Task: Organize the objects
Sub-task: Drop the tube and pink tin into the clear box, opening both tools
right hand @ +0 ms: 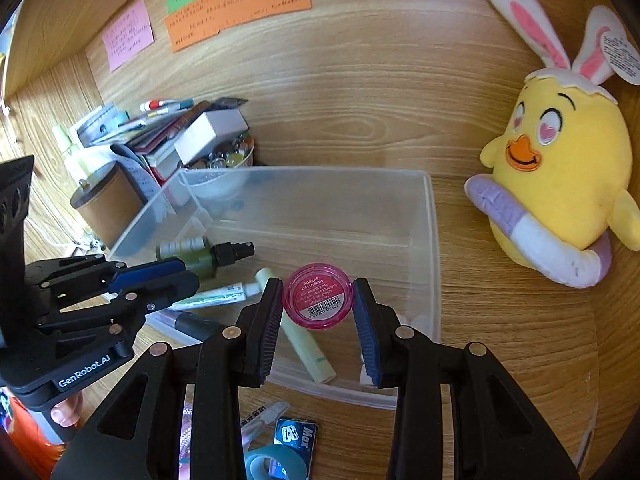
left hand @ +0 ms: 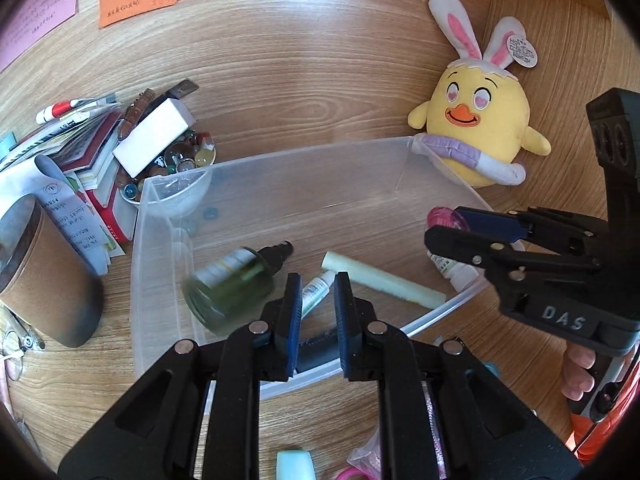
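A clear plastic bin (left hand: pixel 280 156) (right hand: pixel 434 240) lies on the wooden desk. Inside it are a green spray bottle (left hand: pixel 228 284) (right hand: pixel 192 256), a thin tube (left hand: pixel 316 290) (right hand: pixel 224 294), a pale green stick (left hand: pixel 384 280) (right hand: pixel 308 348) and a small white bottle (left hand: pixel 452 270). My right gripper (right hand: pixel 318 292) (left hand: pixel 444 224) is shut on a round pink jar (right hand: pixel 318 300) (left hand: pixel 442 216), holding it above the bin's right half. Over the bin's near rim hovers my left gripper (left hand: pixel 317 280) (right hand: pixel 188 276), its jaws shut with nothing between them.
A yellow plush chick (left hand: pixel 480 120) (right hand: pixel 560 168) leans on the back wall, right of the bin. A lidded brown cup (left hand: pixel 44 280), stacked books with a white box (left hand: pixel 152 136) and a bowl of marbles (left hand: pixel 180 160) crowd the left. A tape roll (right hand: pixel 272 464) lies in front.
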Demonstrator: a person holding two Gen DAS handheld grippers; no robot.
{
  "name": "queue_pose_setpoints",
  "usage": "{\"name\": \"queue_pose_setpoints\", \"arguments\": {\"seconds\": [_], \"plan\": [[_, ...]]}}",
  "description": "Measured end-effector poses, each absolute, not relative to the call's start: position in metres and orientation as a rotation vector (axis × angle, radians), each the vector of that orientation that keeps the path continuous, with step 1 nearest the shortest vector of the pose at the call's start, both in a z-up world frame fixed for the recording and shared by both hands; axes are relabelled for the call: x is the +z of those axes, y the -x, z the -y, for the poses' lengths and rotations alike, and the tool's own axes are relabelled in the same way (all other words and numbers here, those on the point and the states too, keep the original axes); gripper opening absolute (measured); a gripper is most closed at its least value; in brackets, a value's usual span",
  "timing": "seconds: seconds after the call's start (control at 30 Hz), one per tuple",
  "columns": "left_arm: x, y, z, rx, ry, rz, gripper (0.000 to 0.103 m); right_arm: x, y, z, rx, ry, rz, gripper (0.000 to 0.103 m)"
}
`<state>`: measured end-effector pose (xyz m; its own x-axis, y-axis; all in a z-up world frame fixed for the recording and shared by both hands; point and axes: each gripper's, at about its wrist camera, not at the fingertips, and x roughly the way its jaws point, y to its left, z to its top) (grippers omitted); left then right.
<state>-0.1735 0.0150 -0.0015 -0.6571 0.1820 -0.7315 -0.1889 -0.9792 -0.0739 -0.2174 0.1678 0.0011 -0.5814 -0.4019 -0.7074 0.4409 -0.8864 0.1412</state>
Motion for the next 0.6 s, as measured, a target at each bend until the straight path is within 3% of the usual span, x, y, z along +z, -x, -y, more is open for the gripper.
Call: {"name": "queue_pose_setpoints", "arguments": {"seconds": [0.1,0.3,0.37,0.6], "plan": [[0.001,0.172,-0.015,2.685,1.187,-0.005,0.016,-0.001,0.218,-0.164,-2.439,-1.082,-0.088,0.032],[0.011,0.162,-0.014,2.714,1.151,-0.009,0.038,0.001,0.212,-0.161,-2.438,-1.085,-0.121,0.033],[0.016,0.157,-0.013,2.733,1.131,-0.006,0.054,0.006,0.207,-0.161,-2.454,-1.064,-0.135,0.039],[0.038,0.134,-0.003,2.820,1.048,-0.009,0.081,0.029,0.175,-0.170,-2.525,-0.955,-0.173,0.058]]}}
